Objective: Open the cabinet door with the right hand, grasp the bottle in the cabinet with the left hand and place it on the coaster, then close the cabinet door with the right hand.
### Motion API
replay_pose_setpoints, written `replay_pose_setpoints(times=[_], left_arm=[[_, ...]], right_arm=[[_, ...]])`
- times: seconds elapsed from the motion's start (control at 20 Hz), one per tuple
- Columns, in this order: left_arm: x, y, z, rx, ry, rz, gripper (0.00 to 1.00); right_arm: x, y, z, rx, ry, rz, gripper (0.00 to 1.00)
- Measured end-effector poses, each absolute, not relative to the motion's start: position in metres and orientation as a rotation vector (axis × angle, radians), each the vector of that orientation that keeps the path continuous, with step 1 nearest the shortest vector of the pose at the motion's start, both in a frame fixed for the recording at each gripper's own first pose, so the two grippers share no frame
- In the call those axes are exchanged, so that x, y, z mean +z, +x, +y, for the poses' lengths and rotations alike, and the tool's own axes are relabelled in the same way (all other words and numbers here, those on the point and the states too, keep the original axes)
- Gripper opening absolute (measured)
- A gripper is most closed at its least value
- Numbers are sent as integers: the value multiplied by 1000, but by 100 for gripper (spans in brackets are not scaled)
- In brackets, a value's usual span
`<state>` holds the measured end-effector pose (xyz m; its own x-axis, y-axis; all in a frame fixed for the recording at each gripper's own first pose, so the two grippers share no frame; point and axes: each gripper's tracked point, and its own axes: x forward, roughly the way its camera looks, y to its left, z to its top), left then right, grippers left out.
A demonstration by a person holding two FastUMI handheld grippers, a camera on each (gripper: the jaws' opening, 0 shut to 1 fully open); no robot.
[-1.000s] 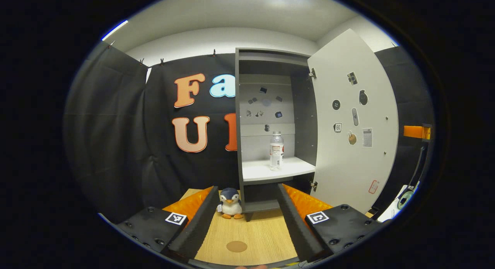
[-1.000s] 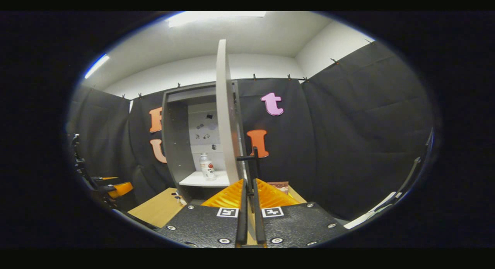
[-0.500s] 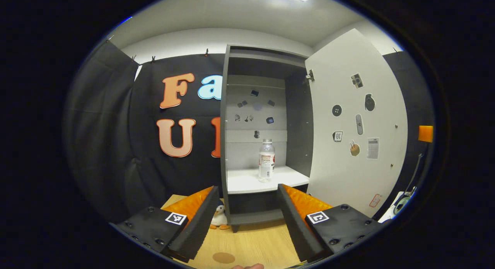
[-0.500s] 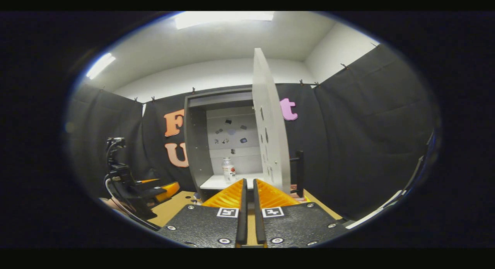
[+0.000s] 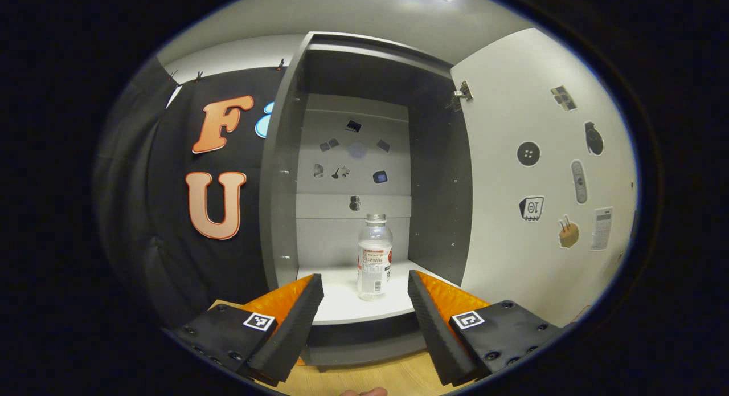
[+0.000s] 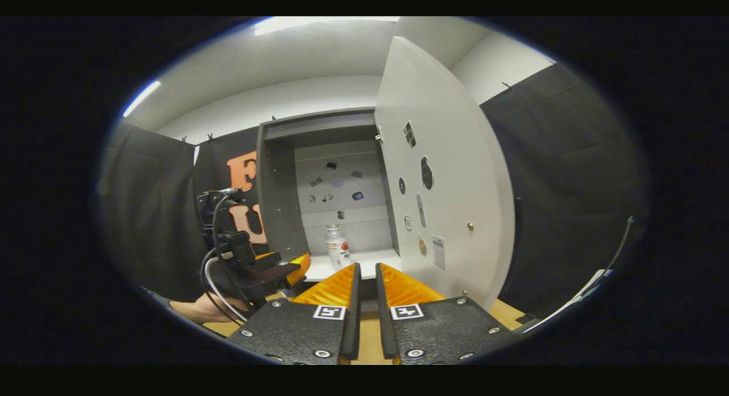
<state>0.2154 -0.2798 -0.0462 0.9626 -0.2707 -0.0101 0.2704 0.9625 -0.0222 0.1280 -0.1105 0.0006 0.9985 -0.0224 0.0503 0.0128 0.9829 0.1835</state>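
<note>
the left gripper [image 5: 364, 282] is held wide open in front of the cabinet [image 5: 279, 213], its black pads either side of the white shelf's [image 5: 342, 302] front edge. a clear bottle [image 5: 374, 256] stands upright on that shelf, between and beyond the fingertips, untouched. the cabinet door [image 5: 512, 225] is swung open to the right, its inner face dotted with stickers [image 5: 528, 154].

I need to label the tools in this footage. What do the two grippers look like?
Both the left gripper and the right gripper have ribbed orange fingers lined with black foam pads, black textured bodies with screws, and square black-and-white markers. In the right gripper view, black cables loop over the left gripper.
</note>
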Motion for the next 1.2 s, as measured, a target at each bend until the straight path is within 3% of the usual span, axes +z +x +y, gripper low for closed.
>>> replay_pose_setpoints(times=[0.25,0.4,0.45,0.7,0.75,1.2], left_arm=[[-62,281,-306,-325,-56,38,96],[-68,307,-319,-352,-63,36,96],[-68,314,-322,-357,-61,31,96],[-78,343,-333,-365,-53,33,96],[-81,349,-334,-368,-52,39,96],[-91,384,-346,-370,-35,31,95]], right_arm=[[-9,170,-110,-83,198,-15,29],[-18,183,-110,-105,197,18,27],[-21,186,-111,-113,191,29,38],[-30,206,-107,-130,180,68,58],[-31,209,-107,-132,181,76,54],[-53,221,-110,-156,197,148,56]])
